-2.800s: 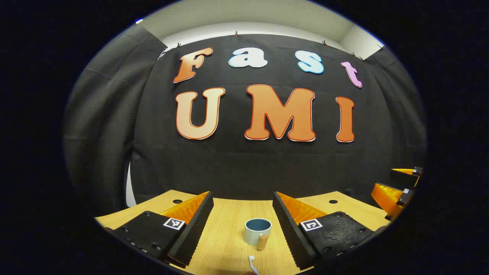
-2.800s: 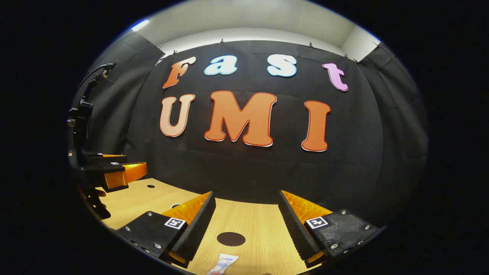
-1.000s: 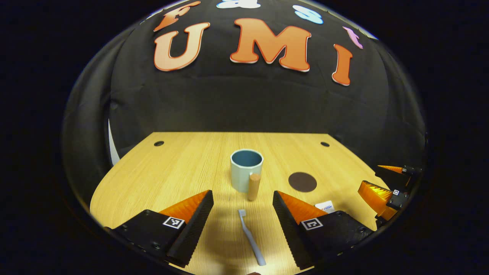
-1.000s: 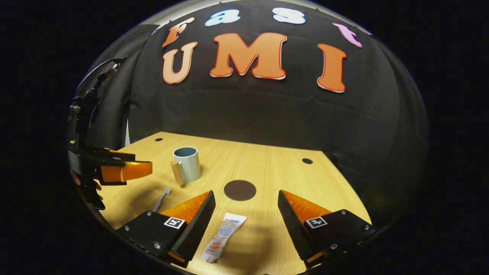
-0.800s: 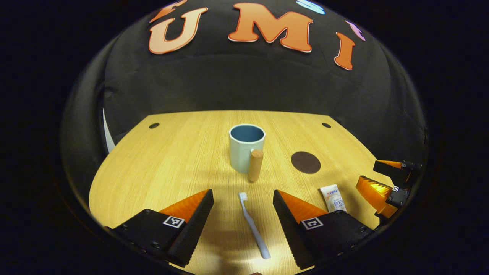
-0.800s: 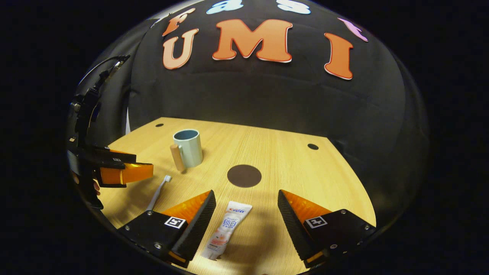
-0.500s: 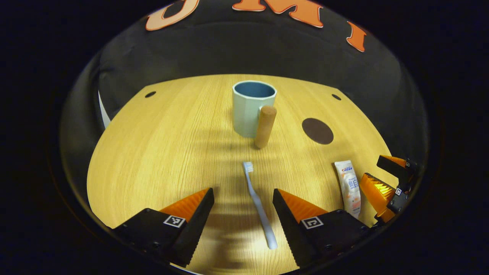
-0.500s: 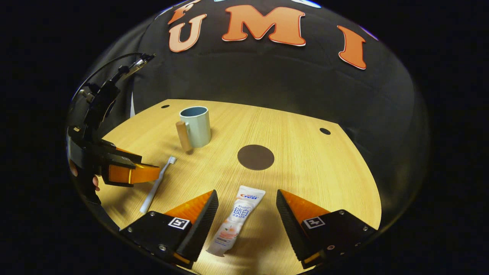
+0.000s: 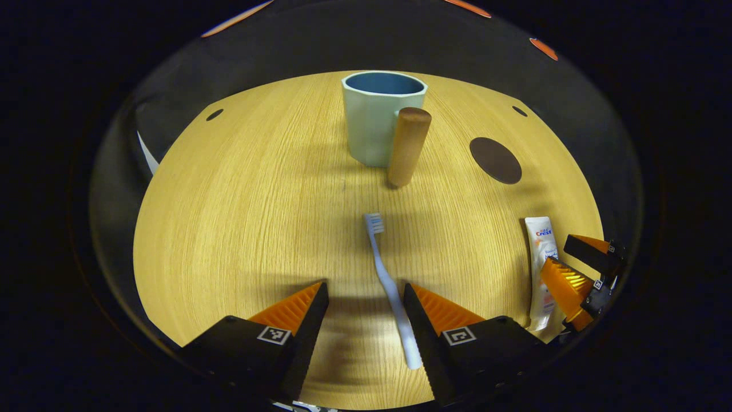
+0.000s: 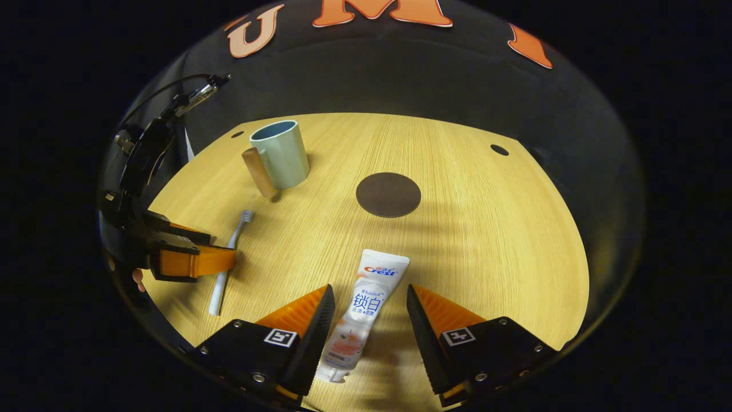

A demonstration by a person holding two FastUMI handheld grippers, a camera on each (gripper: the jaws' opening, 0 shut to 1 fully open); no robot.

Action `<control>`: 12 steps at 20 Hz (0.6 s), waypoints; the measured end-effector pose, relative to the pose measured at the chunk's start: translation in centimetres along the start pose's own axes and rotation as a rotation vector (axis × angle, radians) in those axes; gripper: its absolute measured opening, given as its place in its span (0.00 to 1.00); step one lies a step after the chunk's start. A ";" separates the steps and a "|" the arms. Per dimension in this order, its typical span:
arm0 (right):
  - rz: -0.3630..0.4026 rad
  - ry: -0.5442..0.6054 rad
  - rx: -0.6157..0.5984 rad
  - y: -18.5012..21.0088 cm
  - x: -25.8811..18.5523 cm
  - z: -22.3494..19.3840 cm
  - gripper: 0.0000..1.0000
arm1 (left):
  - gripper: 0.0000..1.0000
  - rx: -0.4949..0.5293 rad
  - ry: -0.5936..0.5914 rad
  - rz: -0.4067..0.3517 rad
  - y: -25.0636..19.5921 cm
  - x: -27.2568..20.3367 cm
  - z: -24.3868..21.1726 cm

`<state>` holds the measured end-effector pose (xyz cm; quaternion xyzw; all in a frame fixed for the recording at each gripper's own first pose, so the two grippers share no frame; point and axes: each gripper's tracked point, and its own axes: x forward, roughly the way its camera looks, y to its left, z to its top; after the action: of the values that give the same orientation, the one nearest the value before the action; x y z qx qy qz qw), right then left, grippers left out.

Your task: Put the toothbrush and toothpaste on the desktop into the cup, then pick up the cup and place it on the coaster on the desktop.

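A pale toothbrush (image 9: 389,286) lies flat on the wooden desktop (image 9: 240,217), bristles toward the far side. My left gripper (image 9: 364,286) is open just above it, its handle running between the fingers nearer the right one. A pale green cup (image 9: 377,117) with a wooden handle stands upright beyond, its inside bare. In the right gripper view a white toothpaste tube (image 10: 363,312) lies between the open fingers of my right gripper (image 10: 366,289). The dark round coaster (image 10: 388,194) lies beyond the tube. The cup (image 10: 280,153) and toothbrush (image 10: 227,266) show at left, with the left gripper (image 10: 191,257) over the brush.
A person's hand (image 10: 137,280) holds the left gripper at the left edge. The desktop has small round holes (image 10: 499,150) near its far corners. Black cloth walls the booth behind the desk. The right gripper (image 9: 577,269) sits over the toothpaste (image 9: 540,269) at the right of the left gripper view.
Both grippers have tilted down and come lower and closer to the desktop. The toothbrush now lies between the left fingers and the toothpaste between the right ones. Nothing on the desk has moved.
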<state>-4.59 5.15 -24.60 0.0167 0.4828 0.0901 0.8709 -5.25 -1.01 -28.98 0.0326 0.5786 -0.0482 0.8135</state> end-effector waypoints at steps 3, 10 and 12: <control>-0.012 0.043 -0.017 -0.2 0.8 -0.5 0.77 | 0.60 -0.004 0.038 0.012 -0.5 0.2 0.2; 0.008 0.114 0.062 0.3 1.8 -1.2 0.34 | 0.23 -0.037 0.046 -0.002 -1.7 0.1 0.5; 0.014 0.097 0.079 0.4 1.6 -0.9 0.30 | 0.15 -0.044 0.023 -0.012 -1.7 0.3 0.8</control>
<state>-4.59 5.75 -26.42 0.0500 0.5275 0.0775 0.8445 -4.58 -2.83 -29.00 0.0120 0.5889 -0.0399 0.8071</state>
